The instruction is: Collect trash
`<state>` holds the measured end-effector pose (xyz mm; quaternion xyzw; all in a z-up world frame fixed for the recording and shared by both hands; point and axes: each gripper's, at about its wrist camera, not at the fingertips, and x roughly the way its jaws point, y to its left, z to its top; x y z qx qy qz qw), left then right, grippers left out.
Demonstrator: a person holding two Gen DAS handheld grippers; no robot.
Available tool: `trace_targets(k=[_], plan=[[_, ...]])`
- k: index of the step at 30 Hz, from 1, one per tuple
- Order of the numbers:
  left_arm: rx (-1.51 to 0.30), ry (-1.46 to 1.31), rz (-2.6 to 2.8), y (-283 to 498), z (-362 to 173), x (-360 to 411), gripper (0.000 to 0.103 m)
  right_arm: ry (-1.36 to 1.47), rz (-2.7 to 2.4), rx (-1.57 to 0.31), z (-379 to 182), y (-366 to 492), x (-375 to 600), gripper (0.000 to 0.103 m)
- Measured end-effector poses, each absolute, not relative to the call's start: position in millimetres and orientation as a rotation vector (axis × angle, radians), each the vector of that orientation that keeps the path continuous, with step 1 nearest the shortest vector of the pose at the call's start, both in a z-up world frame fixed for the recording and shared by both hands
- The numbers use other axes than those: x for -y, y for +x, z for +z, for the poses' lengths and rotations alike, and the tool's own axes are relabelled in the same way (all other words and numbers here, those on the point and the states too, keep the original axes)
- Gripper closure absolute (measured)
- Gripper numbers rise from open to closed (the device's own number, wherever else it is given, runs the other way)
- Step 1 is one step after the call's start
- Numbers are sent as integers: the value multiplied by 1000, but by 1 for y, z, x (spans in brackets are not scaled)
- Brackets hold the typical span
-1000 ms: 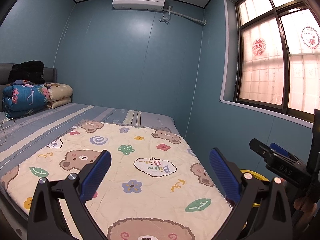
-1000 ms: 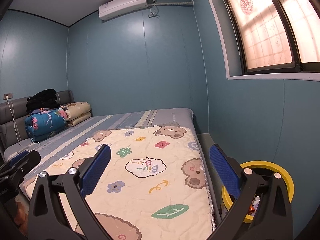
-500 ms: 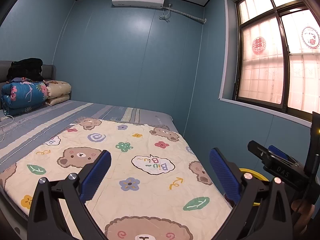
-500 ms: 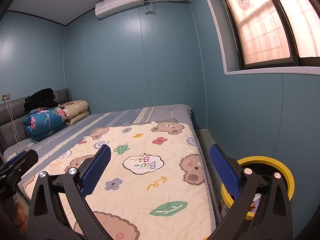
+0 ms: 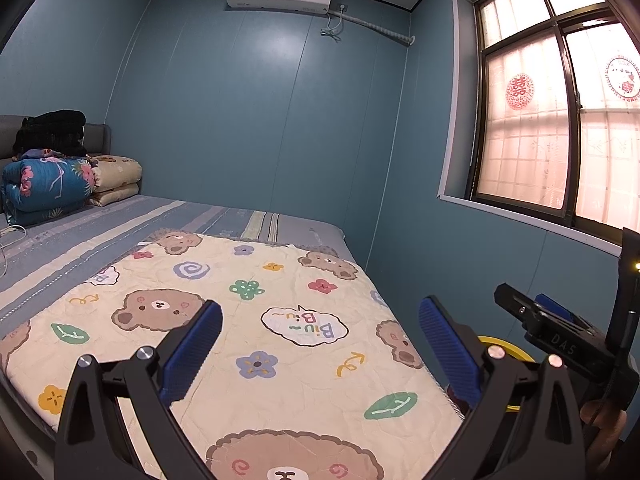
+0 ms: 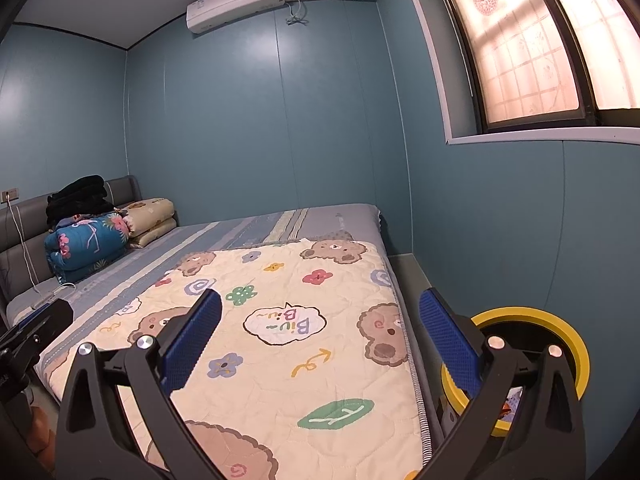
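Note:
A yellow-rimmed trash bin (image 6: 560,328) stands on the floor between the bed and the right wall, with some wrappers (image 6: 510,402) inside; part of its rim shows in the left wrist view (image 5: 506,346). My left gripper (image 5: 320,344) is open and empty above the cartoon bear quilt (image 5: 256,320). My right gripper (image 6: 320,340) is open and empty over the quilt's right edge (image 6: 304,320), just left of the bin. No loose trash shows on the bed.
Folded bedding (image 6: 88,244) and a black garment (image 6: 78,196) lie at the headboard with a white cable (image 6: 52,290). A blue wall with a window (image 5: 560,128) runs close along the bed's right side. The right gripper's body shows in the left view (image 5: 560,336).
Both views have tilted up and drifted slightly, so the bed sits lower in frame. Both grippers stay open and empty.

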<state>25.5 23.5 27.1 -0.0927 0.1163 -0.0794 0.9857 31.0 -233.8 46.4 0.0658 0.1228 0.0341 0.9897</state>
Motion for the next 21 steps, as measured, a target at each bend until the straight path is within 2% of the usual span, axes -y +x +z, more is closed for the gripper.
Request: trace_targets(k=[21], plan=[[-246, -189, -170, 26, 25, -22, 8, 141, 61, -268, 41, 36, 234, 8]])
